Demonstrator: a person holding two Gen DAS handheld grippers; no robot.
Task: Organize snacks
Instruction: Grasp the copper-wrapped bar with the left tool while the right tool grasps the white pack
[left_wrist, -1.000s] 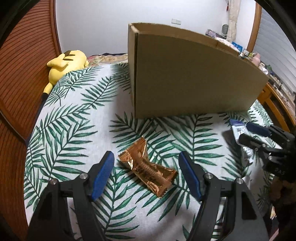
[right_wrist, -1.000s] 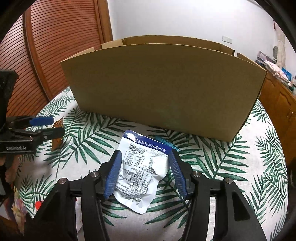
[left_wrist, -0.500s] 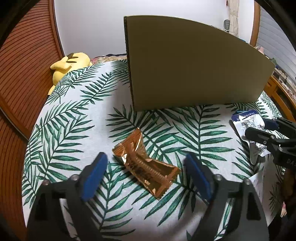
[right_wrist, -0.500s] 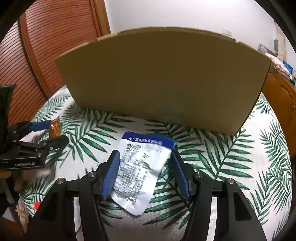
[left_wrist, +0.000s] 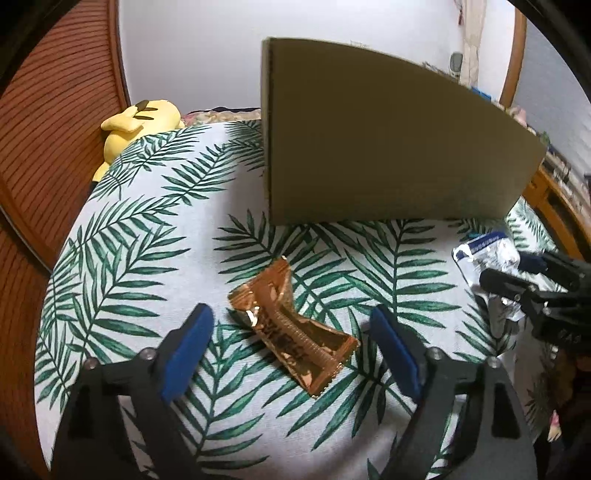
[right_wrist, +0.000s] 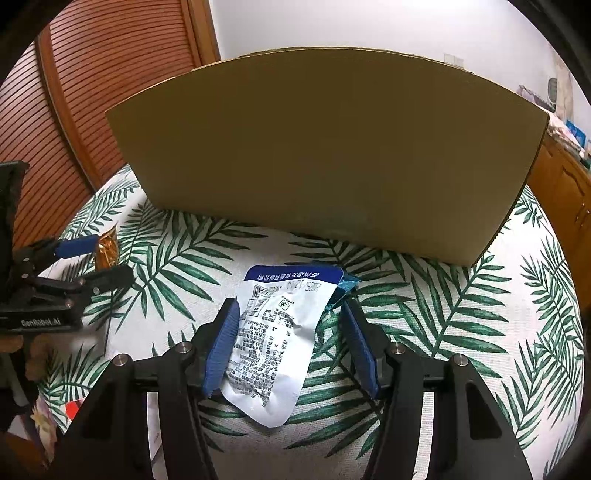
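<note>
Closing, the left gripper (left_wrist: 291, 343) brackets one gold wrapper (left_wrist: 291, 332), pads clear; one cardboard box (left_wrist: 388, 147) at twelve o'clock. The right gripper (right_wrist: 291, 343) flanks one white pouch (right_wrist: 277, 339), its left pad perhaps touching; print too small to read.

A tall cardboard box (left_wrist: 388, 147) walls off the bed at twelve o'clock, its side rising above both grippers. Open leaf-print cover (left_wrist: 147, 240) runs clear at nine and ten o'clock of the left gripper (left_wrist: 291, 347), out to a yellow plush (left_wrist: 136, 122). At three o'clock, the right gripper (right_wrist: 291, 343) and its white pouch (right_wrist: 273, 343) stand in the way.
</note>
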